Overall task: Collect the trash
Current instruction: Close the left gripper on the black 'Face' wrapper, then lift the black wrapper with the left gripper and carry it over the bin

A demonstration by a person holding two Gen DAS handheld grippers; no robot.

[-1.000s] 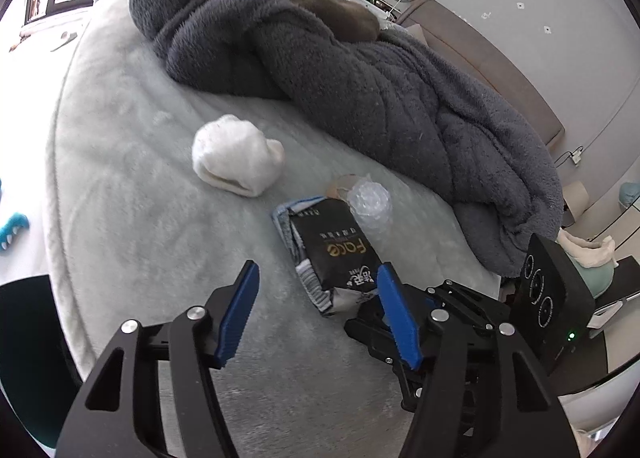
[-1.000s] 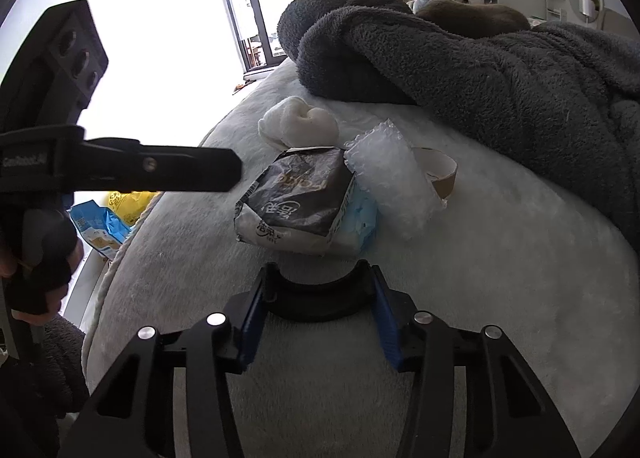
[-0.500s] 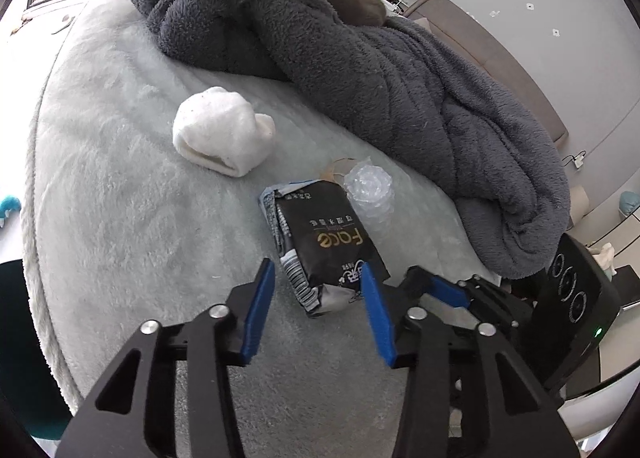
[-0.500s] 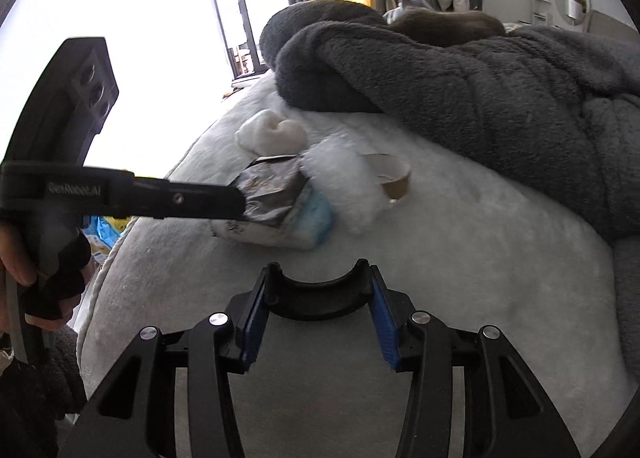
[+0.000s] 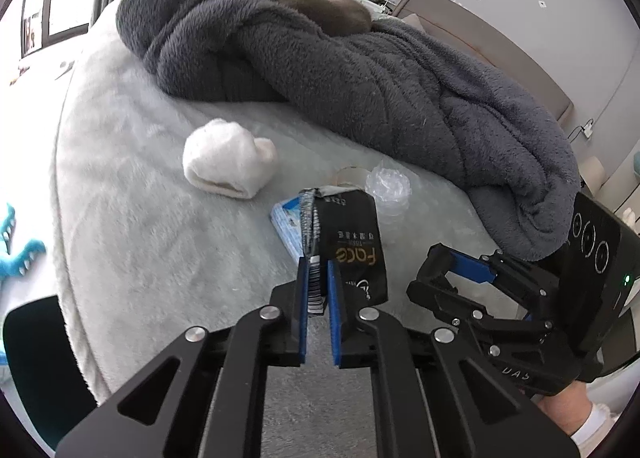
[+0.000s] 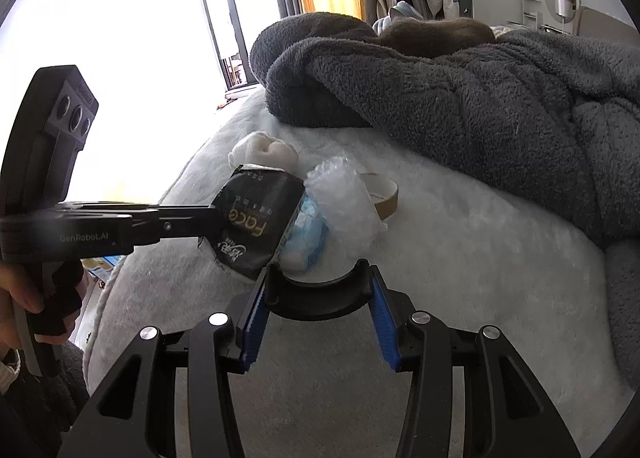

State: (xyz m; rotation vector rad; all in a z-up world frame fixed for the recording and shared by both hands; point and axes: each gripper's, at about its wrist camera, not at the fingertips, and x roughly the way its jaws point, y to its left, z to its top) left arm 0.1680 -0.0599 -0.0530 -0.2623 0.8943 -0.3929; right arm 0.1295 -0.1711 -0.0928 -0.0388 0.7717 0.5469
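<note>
My left gripper is shut on the near edge of a black tissue packet and tilts that edge up off the bed. In the right wrist view the left gripper reaches in from the left, its tips on the same packet. Under the packet lies a blue-and-white pack. Bubble wrap and a cardboard tape ring lie beside them. My right gripper is shut on a black curved piece, just short of the pile.
A balled white sock lies left of the pile on the pale fleece bed cover. A heaped dark grey blanket fills the far and right side. A teal toy lies off the bed's left edge. A hand holds the left gripper.
The left jaws moved in and shut on the packet's edge, and the packet now tilts up. The right gripper drew back a little, its grip unchanged.
</note>
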